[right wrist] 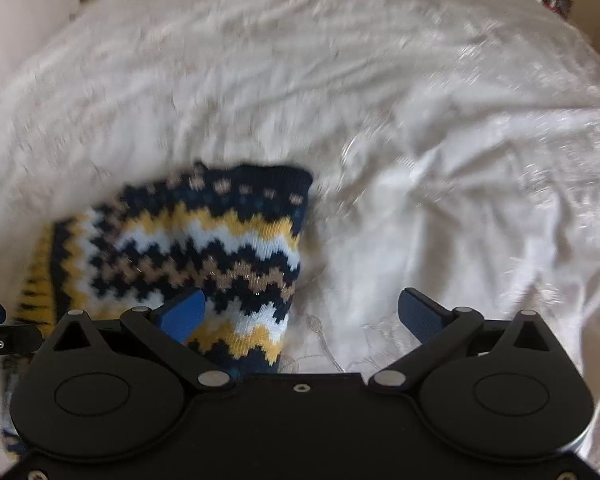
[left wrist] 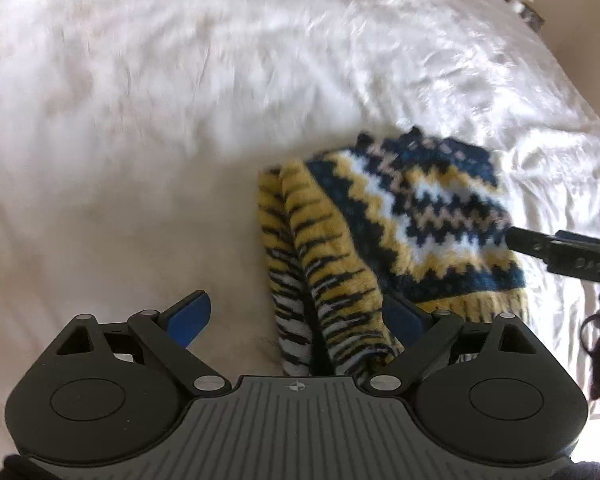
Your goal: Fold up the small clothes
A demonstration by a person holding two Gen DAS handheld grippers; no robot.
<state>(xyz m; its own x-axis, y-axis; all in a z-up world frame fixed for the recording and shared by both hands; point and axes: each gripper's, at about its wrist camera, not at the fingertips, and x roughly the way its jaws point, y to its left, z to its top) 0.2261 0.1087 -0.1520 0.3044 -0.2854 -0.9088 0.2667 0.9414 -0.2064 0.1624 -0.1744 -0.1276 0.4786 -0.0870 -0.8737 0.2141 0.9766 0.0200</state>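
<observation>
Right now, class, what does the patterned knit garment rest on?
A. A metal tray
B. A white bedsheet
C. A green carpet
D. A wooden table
B: the knit garment with its zigzag bands lies directly on the rumpled white bedsheet, which fills both views.

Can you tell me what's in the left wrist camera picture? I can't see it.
A small knitted garment with navy, yellow and white zigzags lies folded on a rumpled white bedsheet. The left hand-held gripper is open just above its striped edge, with blue pads spread wide. The tip of the right hand-held gripper pokes in from the right.
</observation>
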